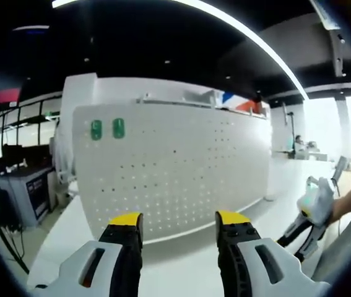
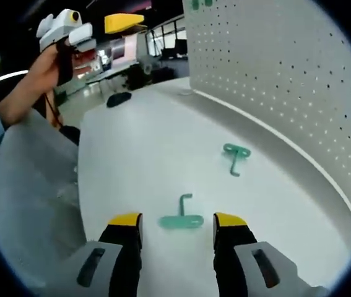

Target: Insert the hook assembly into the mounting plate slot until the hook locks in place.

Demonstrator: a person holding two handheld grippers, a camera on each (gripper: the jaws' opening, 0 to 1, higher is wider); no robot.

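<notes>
Now right claw (image 2: 177, 221) spread apart, straddling green hook (image 2: 181, 218) flat on worktop (image 2: 138, 161), ready for pickup; left claw (image 1: 179, 220) apart, empty, facing pegboard (image 1: 175, 167).

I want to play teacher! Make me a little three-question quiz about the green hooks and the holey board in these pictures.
1. True or false: two green hooks already sit in the white pegboard, in its top corner.
2. How many green hooks lie loose on the white table in the right gripper view?
A. one
B. two
C. four
3. Fill in: the right tool has its jaws ____, either side of the nearer green hook, not yet closed on it.

Key: 1 true; 2 B, the nearer hook and the farther hook by the pegboard; 3 open. The left tool is open too, facing the pegboard.
</notes>
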